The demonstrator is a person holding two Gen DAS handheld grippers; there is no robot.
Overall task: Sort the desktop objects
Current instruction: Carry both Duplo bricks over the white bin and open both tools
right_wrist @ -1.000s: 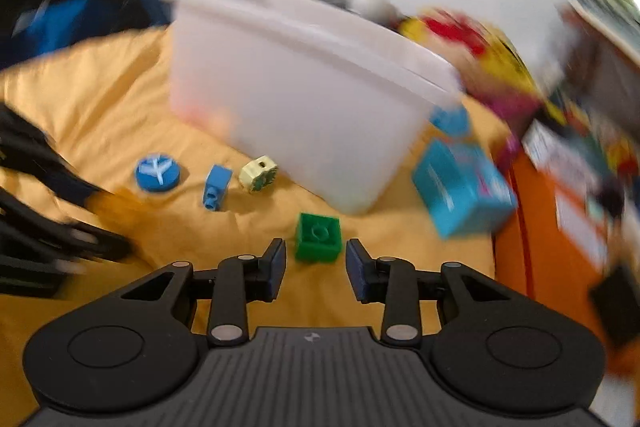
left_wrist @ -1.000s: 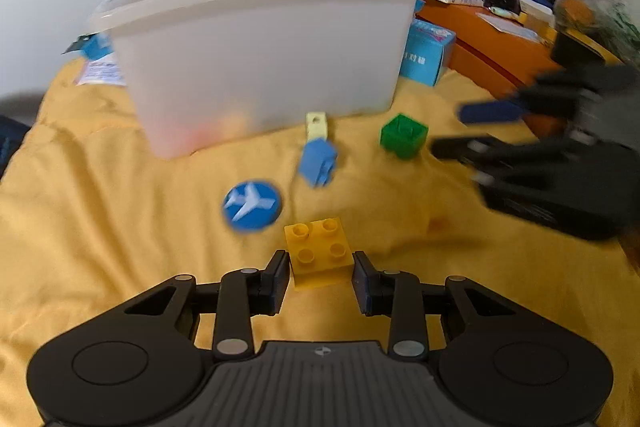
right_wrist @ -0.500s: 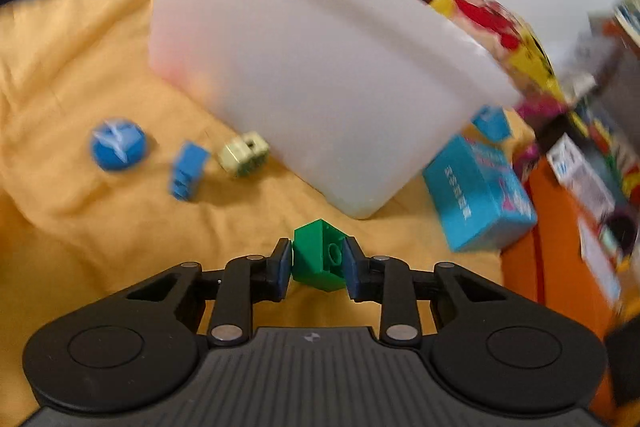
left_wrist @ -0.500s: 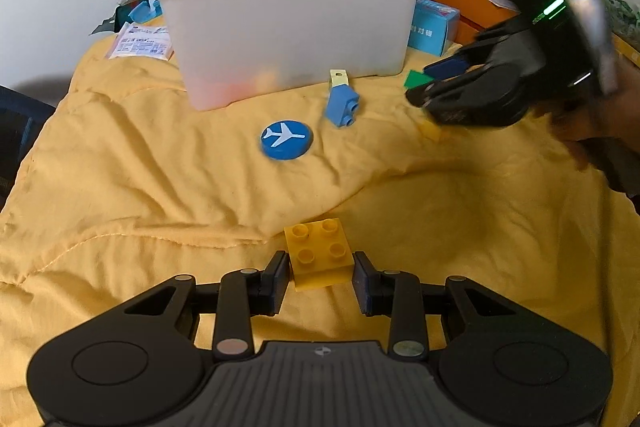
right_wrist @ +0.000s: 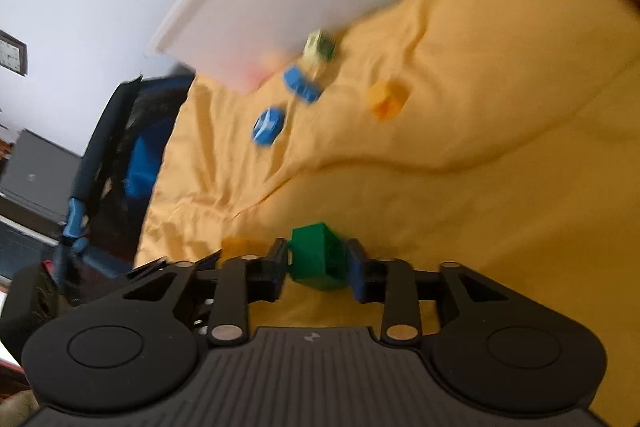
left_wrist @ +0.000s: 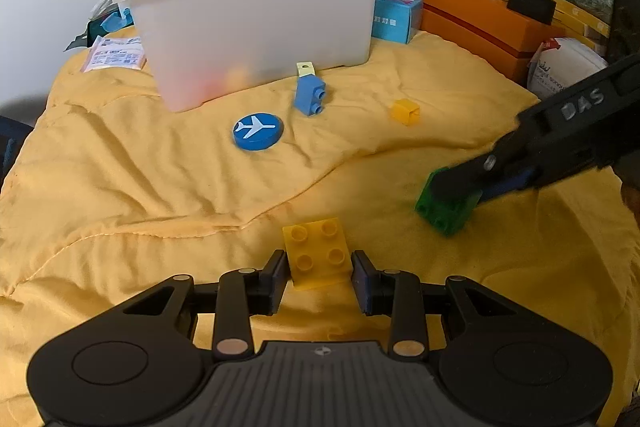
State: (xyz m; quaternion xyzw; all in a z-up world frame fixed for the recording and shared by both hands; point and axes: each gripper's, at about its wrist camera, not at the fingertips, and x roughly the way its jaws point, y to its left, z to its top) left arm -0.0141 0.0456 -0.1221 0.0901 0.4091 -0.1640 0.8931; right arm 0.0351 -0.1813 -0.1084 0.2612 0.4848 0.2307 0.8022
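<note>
My left gripper (left_wrist: 319, 277) is shut on a yellow four-stud brick (left_wrist: 317, 251), low over the yellow cloth (left_wrist: 120, 179). My right gripper (right_wrist: 318, 269) is shut on a green brick (right_wrist: 318, 259); in the left wrist view it (left_wrist: 460, 193) holds the green brick (left_wrist: 446, 213) just right of the yellow one, close to the cloth. A blue brick (left_wrist: 310, 95), a blue airplane disc (left_wrist: 258, 131), a small yellow cube (left_wrist: 406, 111) and a pale yellow piece (left_wrist: 305, 69) lie on the cloth before a white bin (left_wrist: 256, 27).
A blue carton (left_wrist: 396, 15) and orange boxes (left_wrist: 480, 15) stand right of the bin, with clutter behind. A paper packet (left_wrist: 114, 53) lies left of the bin. A dark blue chair or bag (right_wrist: 112, 155) stands off the cloth's left edge.
My right gripper has carried the green brick from near the bin down to the cloth beside my left gripper, rolling sideways. A small yellow cube now shows where it was. My left gripper pulled back.
</note>
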